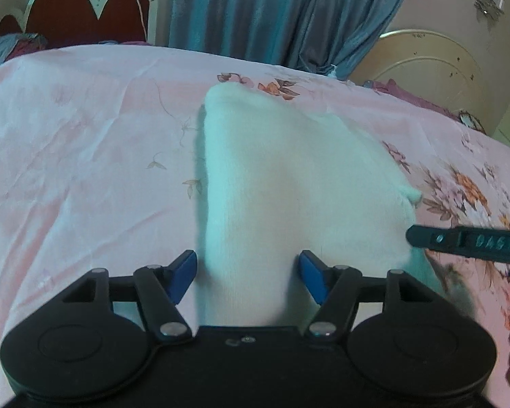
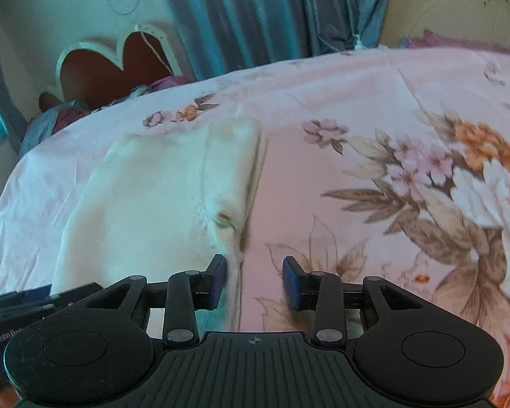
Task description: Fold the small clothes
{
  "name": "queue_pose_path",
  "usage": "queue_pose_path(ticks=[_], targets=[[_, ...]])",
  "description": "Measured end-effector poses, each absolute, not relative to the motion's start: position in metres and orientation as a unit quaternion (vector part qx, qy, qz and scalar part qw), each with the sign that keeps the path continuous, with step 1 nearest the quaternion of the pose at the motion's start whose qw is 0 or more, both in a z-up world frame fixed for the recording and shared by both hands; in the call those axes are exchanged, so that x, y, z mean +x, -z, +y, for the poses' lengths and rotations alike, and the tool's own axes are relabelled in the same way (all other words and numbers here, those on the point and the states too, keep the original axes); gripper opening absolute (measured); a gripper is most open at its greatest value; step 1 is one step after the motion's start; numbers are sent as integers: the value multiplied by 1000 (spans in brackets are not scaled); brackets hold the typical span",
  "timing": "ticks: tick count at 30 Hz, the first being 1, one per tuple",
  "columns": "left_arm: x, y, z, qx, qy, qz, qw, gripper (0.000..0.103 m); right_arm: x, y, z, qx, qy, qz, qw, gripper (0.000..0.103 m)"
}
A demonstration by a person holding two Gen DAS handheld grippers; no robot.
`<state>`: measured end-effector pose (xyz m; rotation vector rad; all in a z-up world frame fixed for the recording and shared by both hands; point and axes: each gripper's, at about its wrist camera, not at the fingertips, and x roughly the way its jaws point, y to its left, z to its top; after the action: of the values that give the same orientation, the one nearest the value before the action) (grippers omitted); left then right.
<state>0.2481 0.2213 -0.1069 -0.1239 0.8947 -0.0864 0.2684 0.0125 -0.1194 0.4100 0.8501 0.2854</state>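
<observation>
A white, fuzzy small garment (image 1: 282,176) lies folded lengthwise on the pink floral bedsheet (image 1: 85,156). My left gripper (image 1: 247,273) is open, its blue pads (image 1: 183,272) straddling the near left part of the garment without pressing it. In the right wrist view the same garment (image 2: 153,197) shows a seam and a small hole near its right edge. My right gripper (image 2: 255,282) is open over that right edge, with the left pad (image 2: 219,282) at the cloth and pink sheet showing in the gap. One black finger of the right gripper (image 1: 459,241) reaches in at the garment's right side.
A red headboard with a white frame (image 1: 85,10) and blue curtains (image 1: 272,10) stand behind the bed. A cream rounded bed end (image 1: 425,64) and purple cloth (image 1: 408,97) sit at the far right. The left tool's body (image 2: 34,302) shows at lower left.
</observation>
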Motion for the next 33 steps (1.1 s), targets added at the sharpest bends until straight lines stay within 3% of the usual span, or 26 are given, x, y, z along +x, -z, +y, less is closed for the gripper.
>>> queue_pose_path(ticks=[6, 13, 15, 17, 22, 33], targets=[[231, 102, 222, -66, 45, 435, 897, 65, 236, 106, 9, 201, -168, 397, 879, 37], [225, 107, 218, -52, 50, 432, 899, 68, 222, 131, 22, 148, -151, 423, 881, 36], [224, 106, 217, -45, 52, 434, 898, 72, 222, 130, 24, 147, -147, 427, 880, 36], [224, 106, 217, -40, 49, 439, 896, 91, 221, 130, 26, 138, -146, 430, 880, 36], [224, 111, 220, -40, 44, 450, 891, 102, 221, 132, 29, 129, -141, 428, 883, 36], [218, 112, 227, -54, 24, 455, 889, 103, 219, 130, 31, 139, -126, 427, 885, 36]])
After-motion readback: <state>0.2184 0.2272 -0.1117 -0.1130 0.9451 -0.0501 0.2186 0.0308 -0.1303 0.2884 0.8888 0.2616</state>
